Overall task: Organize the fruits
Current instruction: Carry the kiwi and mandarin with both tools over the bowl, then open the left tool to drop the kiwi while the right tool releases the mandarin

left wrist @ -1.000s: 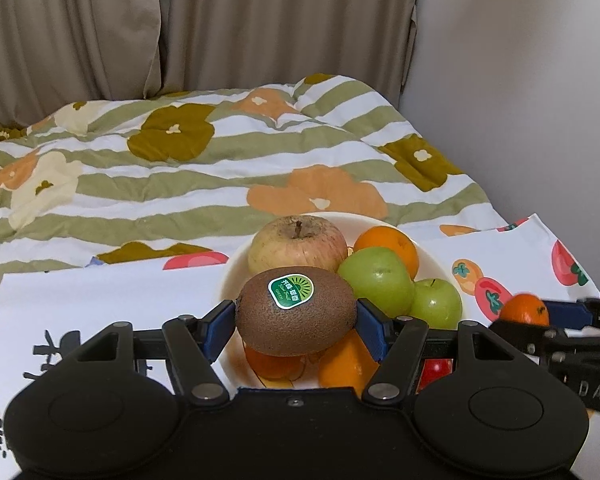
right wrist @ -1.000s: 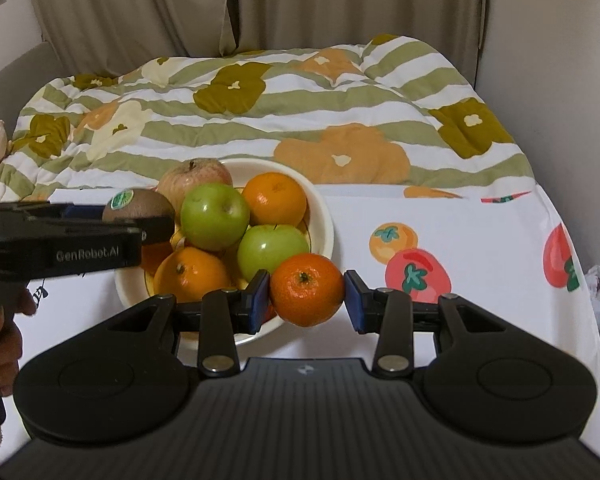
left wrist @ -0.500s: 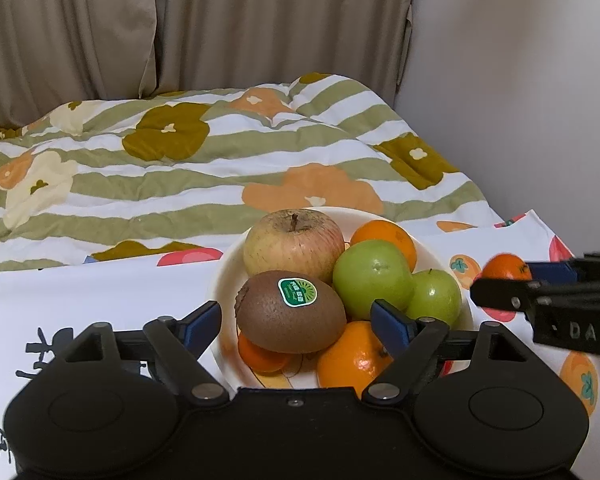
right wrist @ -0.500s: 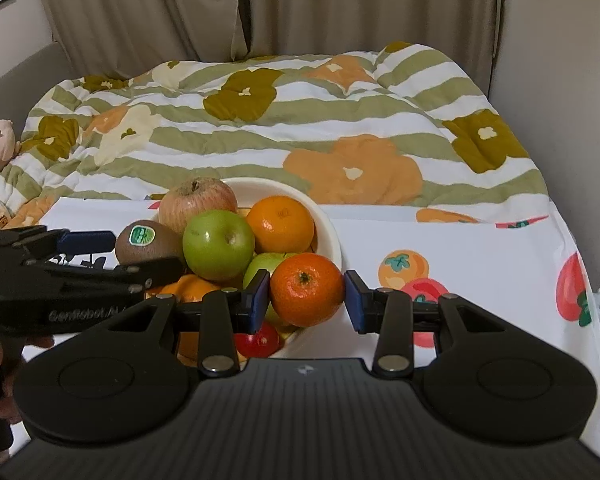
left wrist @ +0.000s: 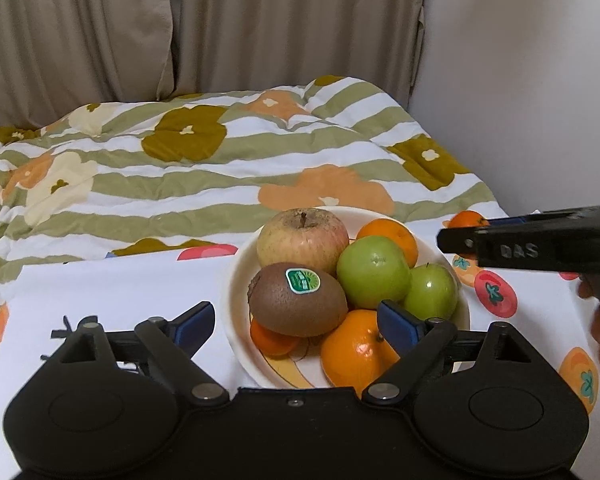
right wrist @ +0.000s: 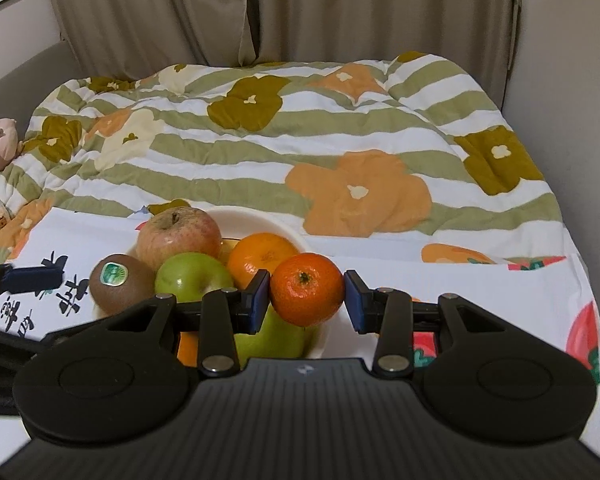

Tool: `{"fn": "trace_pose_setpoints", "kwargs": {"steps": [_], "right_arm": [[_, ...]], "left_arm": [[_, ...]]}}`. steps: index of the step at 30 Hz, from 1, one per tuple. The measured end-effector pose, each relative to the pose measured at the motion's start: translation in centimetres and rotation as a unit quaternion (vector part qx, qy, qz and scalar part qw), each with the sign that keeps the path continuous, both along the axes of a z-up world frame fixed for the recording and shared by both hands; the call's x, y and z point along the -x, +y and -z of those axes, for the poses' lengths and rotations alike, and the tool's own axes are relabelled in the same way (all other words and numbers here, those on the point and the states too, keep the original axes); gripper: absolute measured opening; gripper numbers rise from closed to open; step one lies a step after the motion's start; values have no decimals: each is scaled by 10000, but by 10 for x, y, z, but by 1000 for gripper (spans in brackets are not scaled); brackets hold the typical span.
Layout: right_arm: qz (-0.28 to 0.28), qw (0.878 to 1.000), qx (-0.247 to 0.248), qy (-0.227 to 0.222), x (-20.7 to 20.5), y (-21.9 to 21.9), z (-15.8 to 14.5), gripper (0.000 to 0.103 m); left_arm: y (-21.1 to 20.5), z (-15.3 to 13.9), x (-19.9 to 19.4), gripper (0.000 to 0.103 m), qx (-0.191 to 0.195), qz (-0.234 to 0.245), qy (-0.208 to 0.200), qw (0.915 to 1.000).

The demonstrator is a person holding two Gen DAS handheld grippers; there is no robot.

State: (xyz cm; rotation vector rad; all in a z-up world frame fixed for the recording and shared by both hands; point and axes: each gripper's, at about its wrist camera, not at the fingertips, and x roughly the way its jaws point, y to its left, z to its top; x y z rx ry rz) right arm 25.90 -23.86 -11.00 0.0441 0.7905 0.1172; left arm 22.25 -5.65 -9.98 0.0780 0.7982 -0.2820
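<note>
1. Your left gripper [left wrist: 296,322] sits at the bottom of the left wrist view; its jaws are opening, the blue pads spread wide with nothing pressed between them.
2. Just past those pads, the kiwi [left wrist: 298,300] with a green sticker lies in the white bowl [left wrist: 236,292] at centre frame, clear of both pads, resting on an orange piece below it.
3. Around the kiwi in the bowl you see a large orange [left wrist: 356,350] in front, two green apples [left wrist: 374,270] to the right, a reddish apple [left wrist: 302,240] behind and another orange [left wrist: 392,236] at the back.
4. Your right gripper [right wrist: 306,300] holds a tangerine [right wrist: 306,294] at the centre of the right wrist view, both pads pinching its sides, over the bowl's right edge.
5. The bowl stands on a white fruit-print cloth [left wrist: 120,288].
6. Beyond, in the upper half, lie a striped flowered quilt [left wrist: 220,176] and beige curtains [left wrist: 180,28].
</note>
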Motion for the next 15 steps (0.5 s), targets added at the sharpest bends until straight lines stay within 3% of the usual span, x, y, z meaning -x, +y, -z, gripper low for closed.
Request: {"fn": "trace_pose_setpoints", "kwargs": {"steps": [8, 11, 15], "right_arm": [[-271, 9995, -102, 84, -15, -6, 14, 56], [-386, 9992, -38, 58, -17, -5, 15, 80], [-513, 9986, -101, 60, -14, -7, 14, 84]], "left_arm": [[-5, 1, 13, 92, -185, -314, 6, 9993], [-5, 0, 17, 92, -221, -477, 22, 9986], [-6, -5, 25, 92, -263, -671, -6, 9974]]}}
